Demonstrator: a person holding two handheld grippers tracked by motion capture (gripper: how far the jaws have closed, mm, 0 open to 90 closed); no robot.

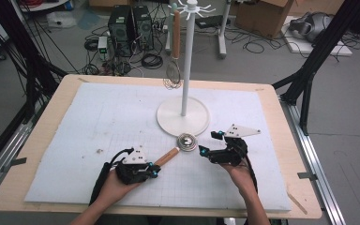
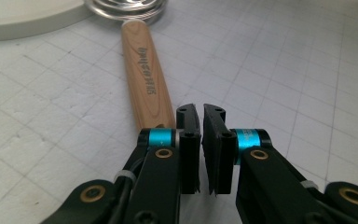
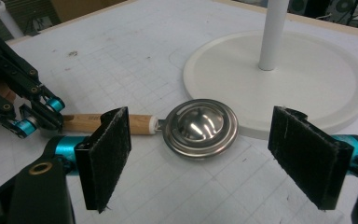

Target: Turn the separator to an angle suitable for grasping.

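Ladle [image 1: 178, 146]: wooden handle w/ round steel bowl, lying flat on the white grid mat [image 1: 75, 140], bowl touching or just beside the rim of the white stand base [image 1: 168, 119]. My left gripper [image 1: 153, 171] sits at the handle's free end; in the left gripper view its jaws are pressed together w/ nothing between them, handle end [image 2: 147, 79] just ahead and to their left. My right gripper [image 1: 208, 143] is spread wide, pads [image 3: 107, 154] apart, bowl [image 3: 200, 127] lying ahead between them, not touched. Second utensil hangs from the stand's top hooks [image 1: 174, 51].
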